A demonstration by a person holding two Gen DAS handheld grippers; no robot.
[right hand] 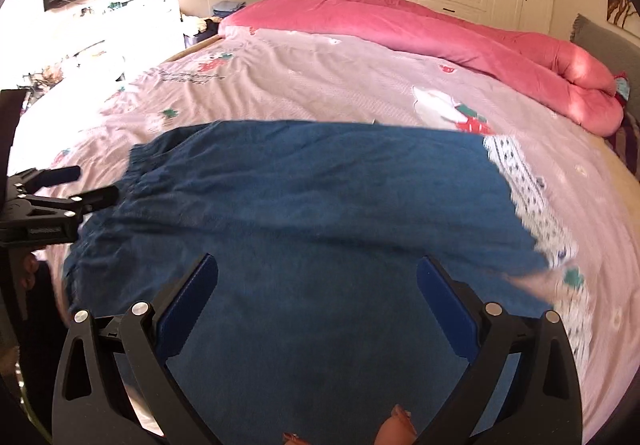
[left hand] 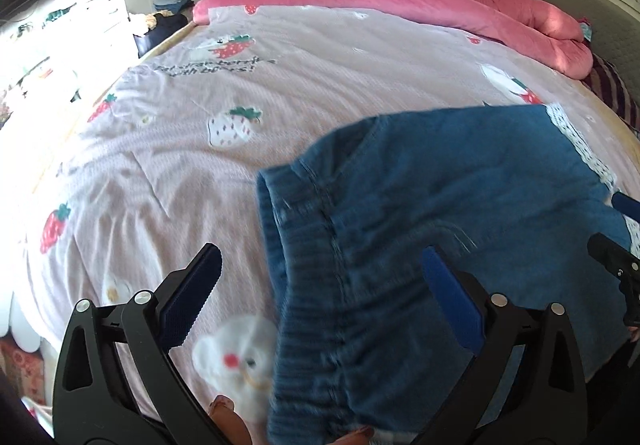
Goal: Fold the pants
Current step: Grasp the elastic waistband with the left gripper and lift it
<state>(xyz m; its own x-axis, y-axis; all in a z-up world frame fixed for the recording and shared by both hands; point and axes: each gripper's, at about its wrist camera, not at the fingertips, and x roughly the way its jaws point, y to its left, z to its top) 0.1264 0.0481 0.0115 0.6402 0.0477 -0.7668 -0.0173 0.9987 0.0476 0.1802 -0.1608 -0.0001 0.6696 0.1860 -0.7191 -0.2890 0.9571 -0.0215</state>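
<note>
A: Laid flat across the pink strawberry-print bedsheet point(right hand: 320, 85), the blue denim pants with gathered elastic waistband point(right hand: 304, 205), filling the centre and lower middle of the right wrist view. Waistband at frame left, white dotted cuffs point(right hand: 520, 181) at frame right. Probably spread that way to give a straight line for a fold.

B: And the left black two-finger gripper with blue pads point(left hand: 322, 277)?

A: Fingers spread wide, nothing pinched. Poised over the ribbed waistband in the lower centre of the left wrist view, one pad above bare sheet, the other above denim. Seemingly lined up to take the waist edge.

B: The right black gripper with blue pads point(right hand: 318, 281)?

A: Also spread apart, gripping nothing, hovering over mid-leg cloth in the lower centre of its own view. Blurred denim there, so contact hard to judge.

B: Edges?

A: Waistband edge curling up slightly at centre frame in the left view; cuff edge ragged and smeared at right in the other.

B: Room to move?

A: Plenty of open sheet toward the upper part of both frames, up to the rolled bright pink quilt point(right hand: 440, 33) across the top right. Near bed edge at the bottom, close to the person, so less slack there.
</note>
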